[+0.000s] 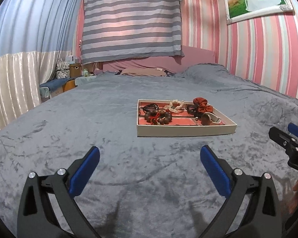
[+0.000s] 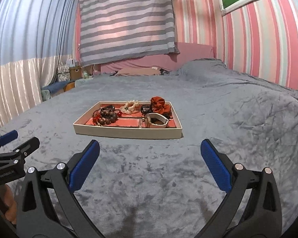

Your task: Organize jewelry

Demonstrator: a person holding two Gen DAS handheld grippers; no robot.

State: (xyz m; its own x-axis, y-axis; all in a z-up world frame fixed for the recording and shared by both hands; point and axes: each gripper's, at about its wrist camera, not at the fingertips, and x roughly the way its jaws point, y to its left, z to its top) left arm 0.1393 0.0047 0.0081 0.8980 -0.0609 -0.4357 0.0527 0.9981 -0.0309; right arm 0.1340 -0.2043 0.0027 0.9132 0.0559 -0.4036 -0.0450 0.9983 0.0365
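Grippers hovering, jaws spread wide and holding nothing, tray [image 2: 127,133] lying ahead of them.
Risk: 2 pads [image 2: 83,164] snagging tangled beads [image 2: 107,117], dragging neighbours.

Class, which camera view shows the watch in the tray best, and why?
The right wrist view: the watch lies nearer the middle there, with its round case and the whole white strap loop visible. In the left wrist view the watch sits at the tray's far right, showing the case and less of the strap.
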